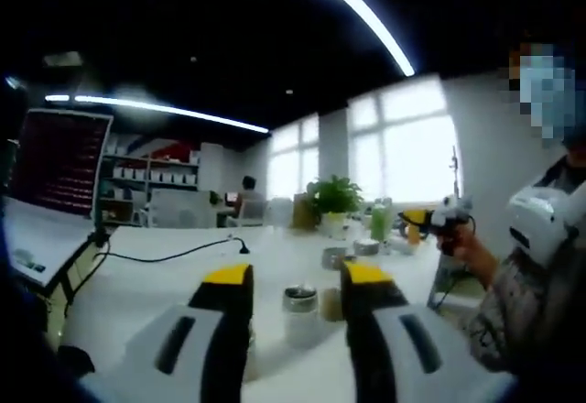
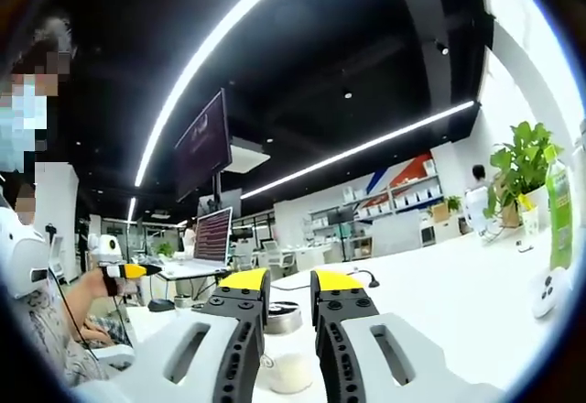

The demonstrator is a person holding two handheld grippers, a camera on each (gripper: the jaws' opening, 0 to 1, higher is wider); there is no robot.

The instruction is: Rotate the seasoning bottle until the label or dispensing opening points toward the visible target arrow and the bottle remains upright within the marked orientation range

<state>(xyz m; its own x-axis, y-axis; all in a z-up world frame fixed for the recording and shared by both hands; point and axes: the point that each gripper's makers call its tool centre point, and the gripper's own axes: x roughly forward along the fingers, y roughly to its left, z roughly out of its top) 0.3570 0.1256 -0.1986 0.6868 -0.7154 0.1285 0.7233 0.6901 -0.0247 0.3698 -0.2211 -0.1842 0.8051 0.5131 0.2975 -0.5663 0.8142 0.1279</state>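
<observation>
**Lining up on the bottle before the twist**

On the white table point(image 1: 165, 293), a small pale seasoning bottle with a dark metal cap point(image 1: 300, 310) stands upright between the yellow-tipped jaws of the left gripper point(image 1: 298, 279). The jaws are spread, one on each side of the bottle, and whether they touch it cannot be told. In the right gripper view the same bottle point(image 2: 280, 317) shows just past the tips of the right gripper point(image 2: 289, 282), whose jaws are parted by a narrow gap with nothing pinched between them. A rounded white object point(image 2: 290, 373) lies low between those jaws; what it is cannot be told.

No target arrow or marked range can be made out in either view, and the bottle's label and opening are too blurred to read, so the present heading is unknown.

The step in hand looks like the approach to a grasp. To do it well, the left jaws should close squarely on the bottle's body below the cap, level with the table, so the squeeze does not tip it. The turn should then go about the bottle's own upright axis, in short arcs with a re-grip if needed, while its base stays flat on the table. The right gripper could steady it or take over the twist.

Behind it sit two small round tins point(image 1: 348, 254), a black cable point(image 1: 174, 255), a potted green plant point(image 1: 335, 203) and a green bottle point(image 1: 379, 222), all well apart from the work.
</observation>
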